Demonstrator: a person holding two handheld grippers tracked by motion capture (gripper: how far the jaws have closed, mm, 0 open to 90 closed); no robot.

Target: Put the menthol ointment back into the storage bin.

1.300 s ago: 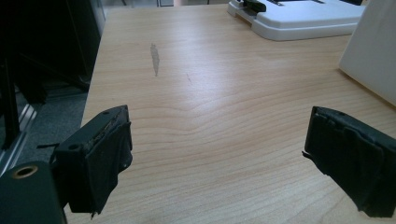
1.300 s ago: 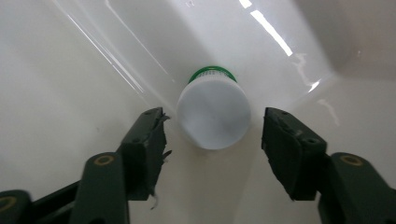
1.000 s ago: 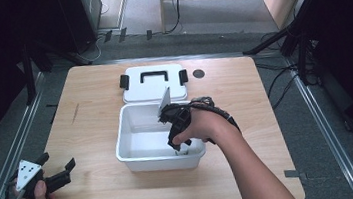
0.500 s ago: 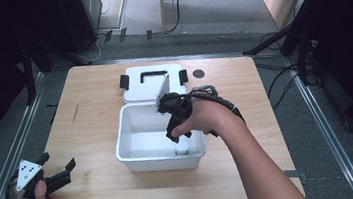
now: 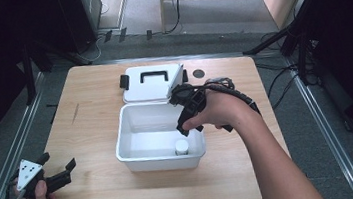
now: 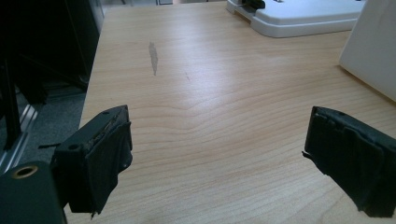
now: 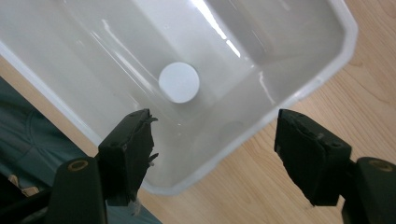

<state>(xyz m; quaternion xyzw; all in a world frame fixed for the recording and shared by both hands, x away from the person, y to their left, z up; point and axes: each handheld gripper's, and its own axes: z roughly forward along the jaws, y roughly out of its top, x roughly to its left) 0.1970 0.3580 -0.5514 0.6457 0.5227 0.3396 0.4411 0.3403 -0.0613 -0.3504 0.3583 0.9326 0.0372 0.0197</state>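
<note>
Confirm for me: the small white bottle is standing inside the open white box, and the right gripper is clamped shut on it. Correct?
Not quite. The small white bottle does stand inside the open white box, but the right gripper is open above it, jaws spread and touching nothing, as the right gripper view shows.

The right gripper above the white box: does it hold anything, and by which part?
Nothing. The right gripper is open above the box; the small white bottle stands inside, apart from its jaws.
</note>
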